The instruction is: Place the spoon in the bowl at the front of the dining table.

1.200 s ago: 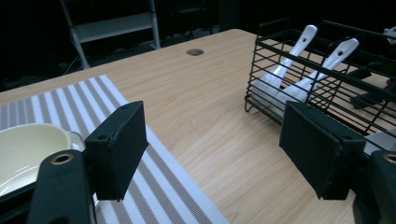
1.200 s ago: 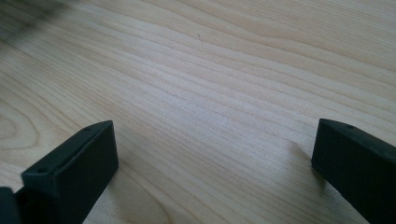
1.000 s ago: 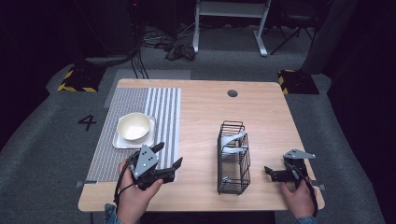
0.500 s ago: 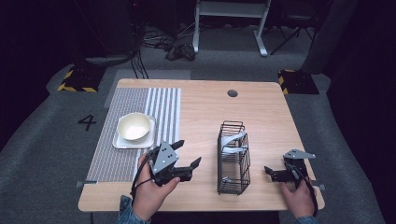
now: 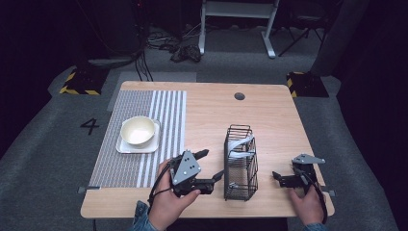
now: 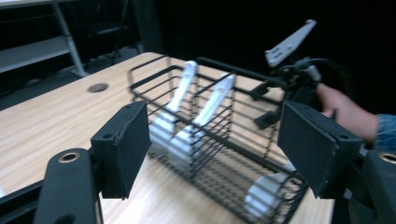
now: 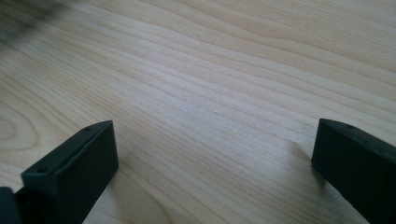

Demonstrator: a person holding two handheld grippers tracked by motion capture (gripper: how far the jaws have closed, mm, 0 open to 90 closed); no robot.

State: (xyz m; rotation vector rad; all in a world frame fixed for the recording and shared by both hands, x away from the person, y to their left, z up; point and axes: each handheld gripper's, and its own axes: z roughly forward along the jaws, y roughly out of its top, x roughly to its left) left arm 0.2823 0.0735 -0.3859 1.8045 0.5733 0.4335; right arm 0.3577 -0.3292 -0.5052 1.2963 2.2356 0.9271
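Wooden table [image 5: 269, 115] at frame centre carries a black wire basket [image 5: 240, 163] in the lower middle, its long axis running from the near edge toward the far edge, white utensils [image 6: 187, 121] leaning inside. Lower left of it, the left gripper [image 5: 213, 166] points at the basket, jaws spread and empty. At lower right, the right gripper [image 5: 279, 178] rests released. A cream bowl [image 5: 138, 131] on a white plate [image 5: 124, 147] sits on the striped mat [image 5: 159, 110], centre left.

A dim lab: hazard-striped floor blocks [image 5: 79, 83], tangled cables [image 5: 163, 41], numbered carpet.
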